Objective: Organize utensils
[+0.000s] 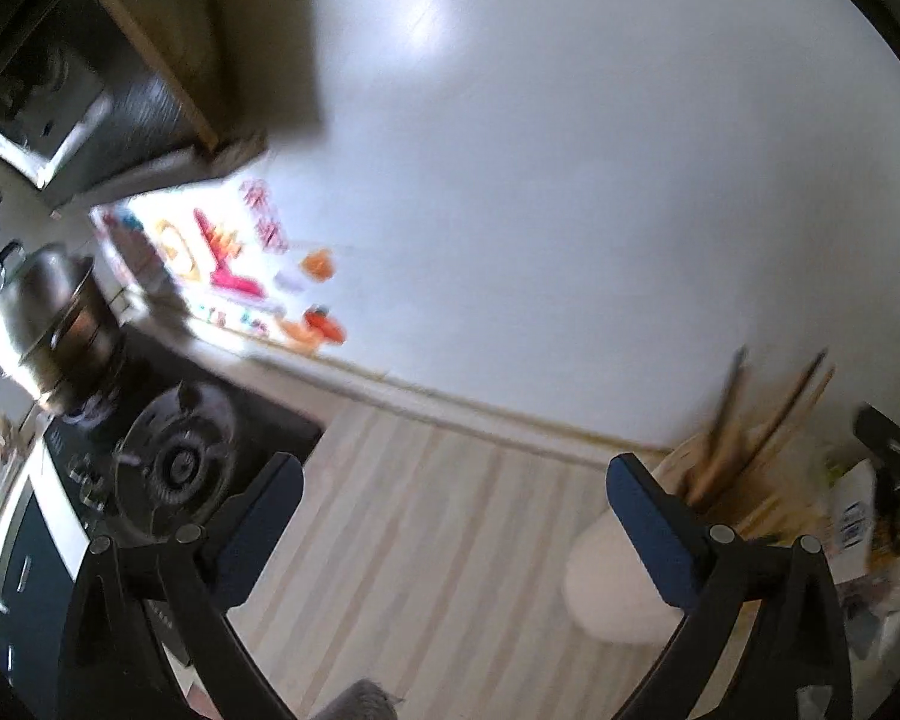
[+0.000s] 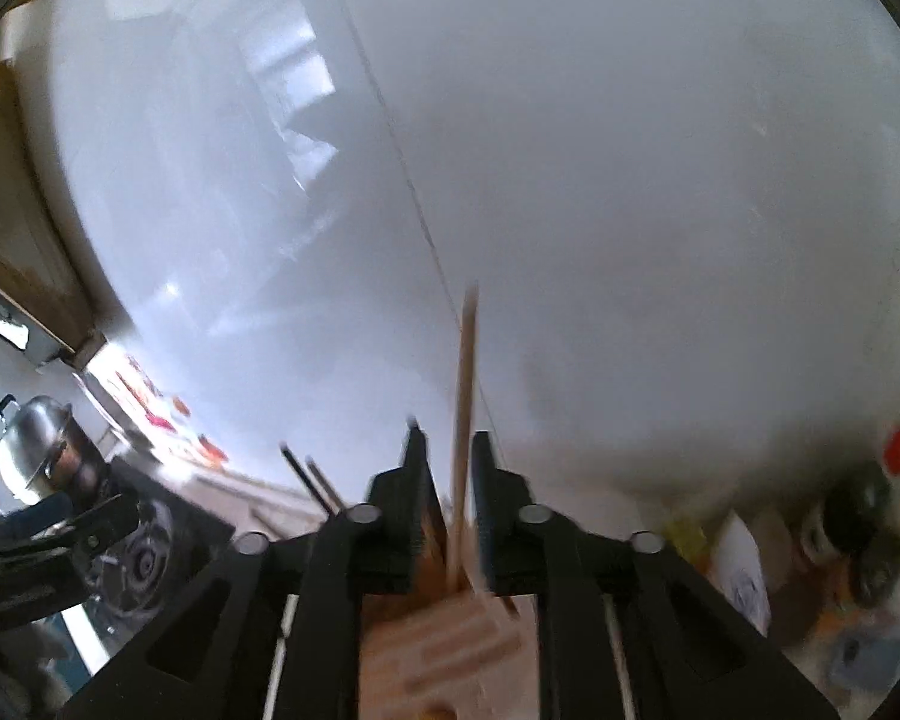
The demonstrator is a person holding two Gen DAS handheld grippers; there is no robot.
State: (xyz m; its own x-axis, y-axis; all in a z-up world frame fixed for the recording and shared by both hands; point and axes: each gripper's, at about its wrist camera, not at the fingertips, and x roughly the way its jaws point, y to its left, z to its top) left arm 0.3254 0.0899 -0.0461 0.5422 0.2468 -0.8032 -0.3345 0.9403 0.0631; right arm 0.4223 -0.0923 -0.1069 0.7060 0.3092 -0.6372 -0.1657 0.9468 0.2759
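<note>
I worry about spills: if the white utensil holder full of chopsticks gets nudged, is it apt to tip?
Possibly. The white utensil holder looks tall and narrow, and the chopsticks lean well past its rim, so it may be top-heavy. It stands on smooth striped countertop, so a low push might slide it instead.

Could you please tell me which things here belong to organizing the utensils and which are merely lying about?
Part of the job:
- wooden chopstick between the right gripper fingers
- white holder with chopsticks
- left gripper, open and empty

Just lying about:
- steel pot
- stove burner
- packets
</note>
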